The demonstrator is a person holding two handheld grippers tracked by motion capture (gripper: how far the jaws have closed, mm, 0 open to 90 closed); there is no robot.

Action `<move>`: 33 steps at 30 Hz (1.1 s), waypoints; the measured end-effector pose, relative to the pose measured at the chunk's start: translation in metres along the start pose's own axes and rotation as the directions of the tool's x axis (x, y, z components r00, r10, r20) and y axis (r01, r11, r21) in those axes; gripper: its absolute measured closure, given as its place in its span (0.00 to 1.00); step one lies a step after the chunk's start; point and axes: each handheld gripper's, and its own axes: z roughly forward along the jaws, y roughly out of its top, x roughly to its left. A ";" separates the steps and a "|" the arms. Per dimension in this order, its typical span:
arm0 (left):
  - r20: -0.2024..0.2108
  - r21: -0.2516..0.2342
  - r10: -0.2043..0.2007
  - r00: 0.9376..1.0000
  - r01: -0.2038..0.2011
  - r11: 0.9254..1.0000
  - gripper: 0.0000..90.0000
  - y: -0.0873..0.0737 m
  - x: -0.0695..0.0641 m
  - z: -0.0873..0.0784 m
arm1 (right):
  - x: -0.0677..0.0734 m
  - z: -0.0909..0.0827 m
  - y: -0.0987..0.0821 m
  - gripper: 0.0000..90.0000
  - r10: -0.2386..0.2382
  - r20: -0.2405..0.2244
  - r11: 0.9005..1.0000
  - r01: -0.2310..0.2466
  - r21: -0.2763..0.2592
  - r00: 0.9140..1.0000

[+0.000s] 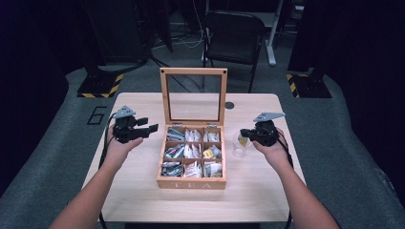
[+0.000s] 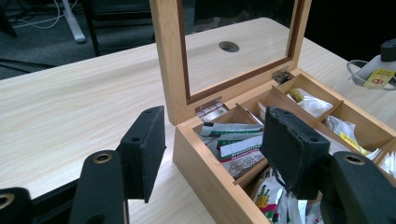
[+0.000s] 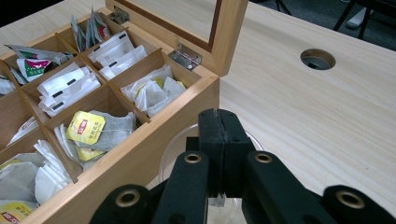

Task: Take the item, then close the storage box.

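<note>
A wooden tea box (image 1: 191,182) stands mid-table with its glass lid (image 1: 193,71) propped upright. Its compartments hold several tea bags (image 3: 100,126). My left gripper (image 1: 149,125) hovers open just left of the box's back left corner; in the left gripper view the jaws (image 2: 217,140) stand wide apart with nothing between them. A clear plastic cup (image 1: 240,148) sits right of the box. My right gripper (image 1: 243,133) is over the cup (image 3: 168,149), shut (image 3: 219,116) on a tea bag with a yellow tag (image 2: 379,77).
A round cable hole (image 1: 229,105) lies in the tabletop behind the box's right side. A black chair (image 1: 234,33) stands beyond the table's far edge. Bare table (image 1: 267,191) spreads on both sides of the box and in front of it.
</note>
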 end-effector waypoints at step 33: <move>0.005 0.001 0.004 1.000 -0.004 1.000 0.44 0.000 0.000 -0.002 | 0.008 -0.004 0.018 0.78 -0.005 0.008 1.000 0.005 -0.014 1.000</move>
